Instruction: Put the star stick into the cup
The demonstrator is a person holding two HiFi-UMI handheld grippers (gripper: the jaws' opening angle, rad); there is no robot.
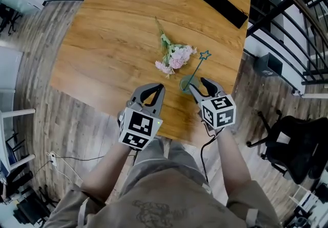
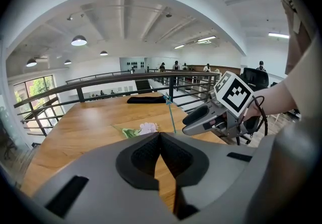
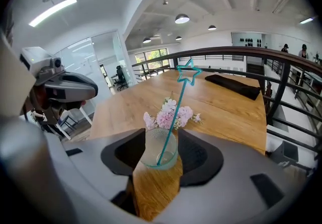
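A clear glass cup [image 3: 159, 151] stands near the table's front edge, and the teal star stick [image 3: 175, 112] leans inside it with its star end up. My right gripper [image 3: 160, 143] is open; its jaws stand on either side of the cup and hold nothing. From above, the cup [image 1: 185, 85] sits at the right gripper's [image 1: 198, 86] tips, and the stick [image 1: 197, 70] slants up to the right. The left gripper [image 1: 160, 87] hovers to the cup's left, shut and empty. In its own view the left gripper [image 2: 160, 135] shows pads meeting, with the stick [image 2: 171, 115] ahead.
A sprig of pink flowers [image 1: 174, 58] lies on the wooden table [image 1: 113, 27] just beyond the cup. A flat black item [image 1: 219, 4] rests at the far right corner. Black railings run past the table's far and right edges. An office chair [image 1: 294, 145] stands to the right.
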